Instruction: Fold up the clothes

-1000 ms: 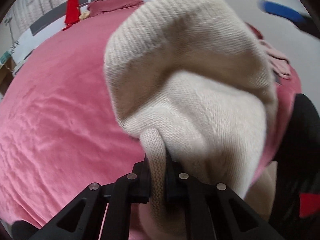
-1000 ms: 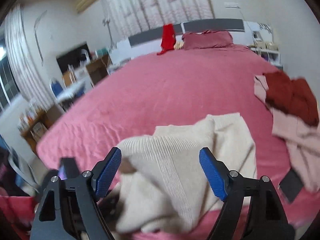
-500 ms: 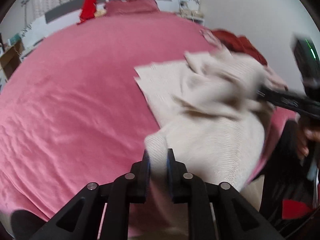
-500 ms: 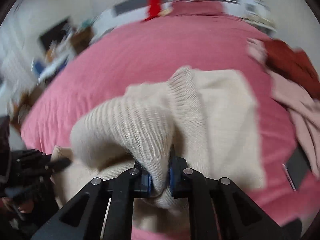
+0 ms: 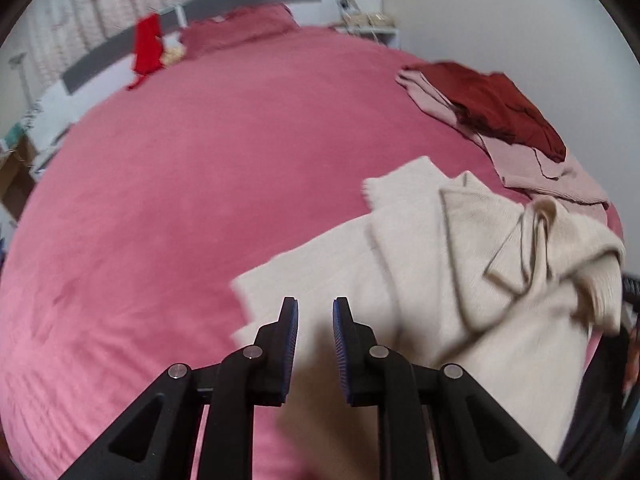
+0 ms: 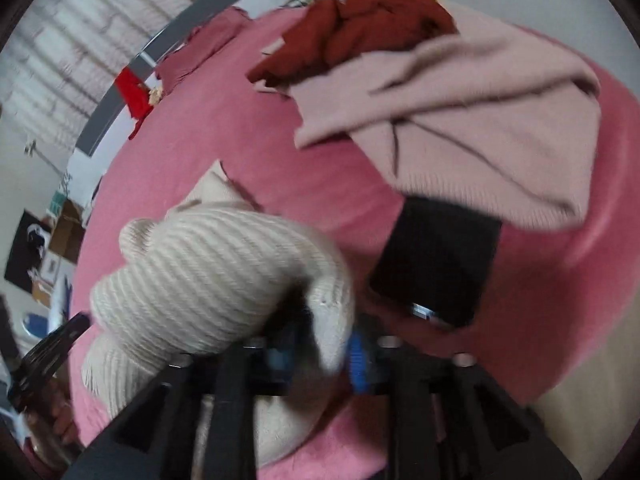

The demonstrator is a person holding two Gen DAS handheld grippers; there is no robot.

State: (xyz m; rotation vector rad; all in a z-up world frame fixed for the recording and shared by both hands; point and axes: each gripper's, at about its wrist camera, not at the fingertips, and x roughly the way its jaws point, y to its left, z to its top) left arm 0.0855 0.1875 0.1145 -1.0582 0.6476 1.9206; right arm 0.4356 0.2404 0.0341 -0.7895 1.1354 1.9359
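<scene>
A cream knit sweater (image 5: 460,280) lies crumpled on the pink bed (image 5: 180,180), near the front right edge. My left gripper (image 5: 315,308) hovers over its near-left hem. Its jaws stand a narrow gap apart, the blue pads are bare, and nothing is pinched. In the right wrist view a thick ribbed fold of the sweater (image 6: 208,272) drapes over my right gripper (image 6: 320,356). Those jaws are opening; the fold still hangs between them, loose on one side. The view is rolled and blurred.
A pale pink sweater (image 6: 460,92) with a dark red garment (image 6: 372,20) on top lies at the bed's right side. A flat black object (image 6: 436,260) sits beside it. A red cloth (image 5: 148,46) hangs on the headboard, by a pillow (image 5: 240,28).
The left gripper has let the sweater's edge go, and the garment now lies to its right. The right gripper closed on a fold, rolled, dropped toward the pink pile, and its jaws have parted.
</scene>
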